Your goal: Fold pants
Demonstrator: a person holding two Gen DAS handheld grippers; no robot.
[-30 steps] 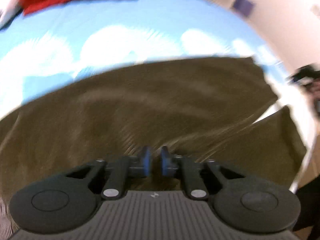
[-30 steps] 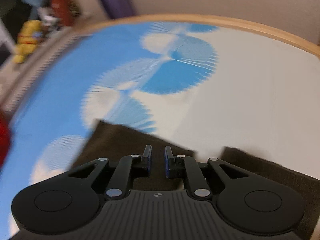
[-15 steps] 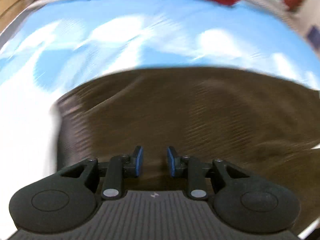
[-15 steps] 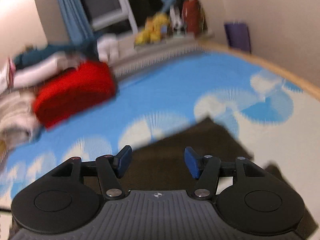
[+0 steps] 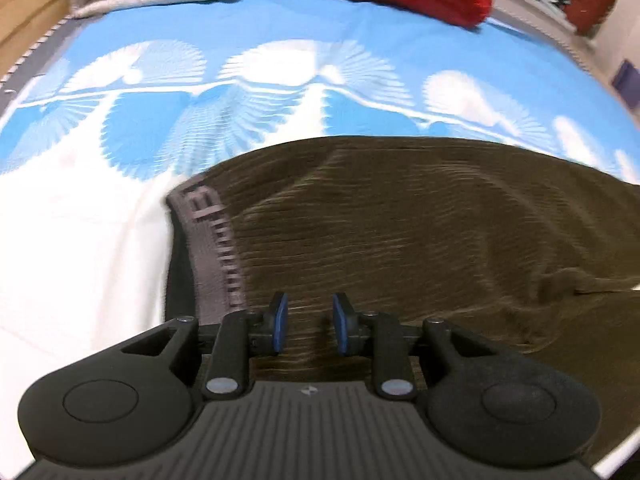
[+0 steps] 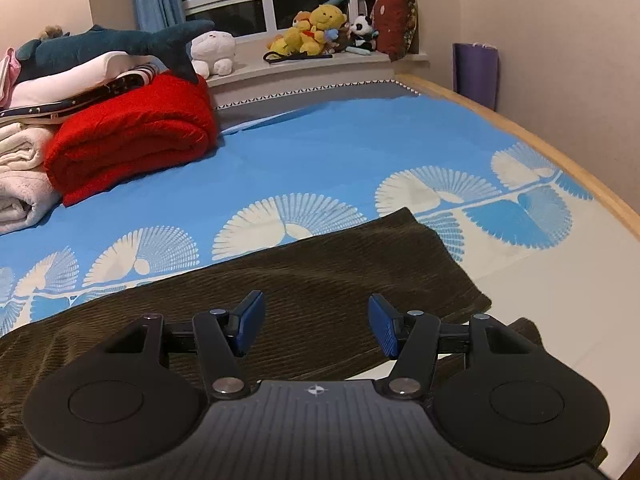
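Observation:
Dark brown corduroy pants [image 5: 400, 232] lie flat on the blue and white bed sheet [image 5: 280, 32]. The grey waistband [image 5: 212, 236] is at the left in the left wrist view. My left gripper [image 5: 307, 328] hovers just above the pants near the waistband, open a little and empty. In the right wrist view the pant legs [image 6: 320, 272] stretch to the right, their hem near the bed's right side. My right gripper [image 6: 316, 328] is wide open above the legs, holding nothing.
A folded red blanket [image 6: 132, 132] and folded white and grey bedding [image 6: 20, 176] lie at the head of the bed. Plush toys [image 6: 312, 28] sit on the window sill. A wooden bed rail [image 6: 560, 164] runs along the right side, by the wall.
Both grippers have opened and let go of the pants. The left view has swung toward the waistband. The right gripper has lifted and turned toward the window.

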